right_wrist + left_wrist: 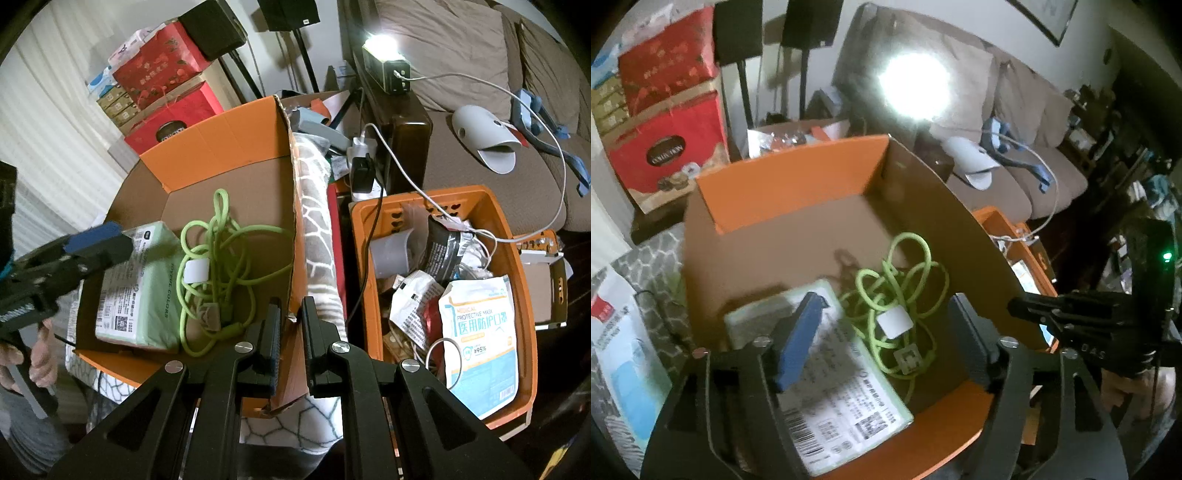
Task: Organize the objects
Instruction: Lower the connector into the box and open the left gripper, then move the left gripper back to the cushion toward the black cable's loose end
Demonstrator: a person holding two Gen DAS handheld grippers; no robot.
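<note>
An orange cardboard box [783, 184] [221, 136] holds a pale green packet [846, 391] [140, 291] and a tangled green cable [905, 288] [218, 266]. My left gripper [886, 332] is open above the box, over the packet and cable, holding nothing; it also shows at the left of the right wrist view [96, 240]. My right gripper [291, 321] is nearly closed around the box's near right wall [295, 354]; whether it grips the wall I cannot tell. It shows at the right in the left wrist view [1027, 306].
An orange plastic basket [517, 266] right of the box holds a mask packet [480, 339], wrappers and white cables. A patterned blanket [317, 236] lies between them. Red gift boxes [665, 110] stand behind. A brown sofa [480, 177] carries a grey object and a bright lamp [384, 48].
</note>
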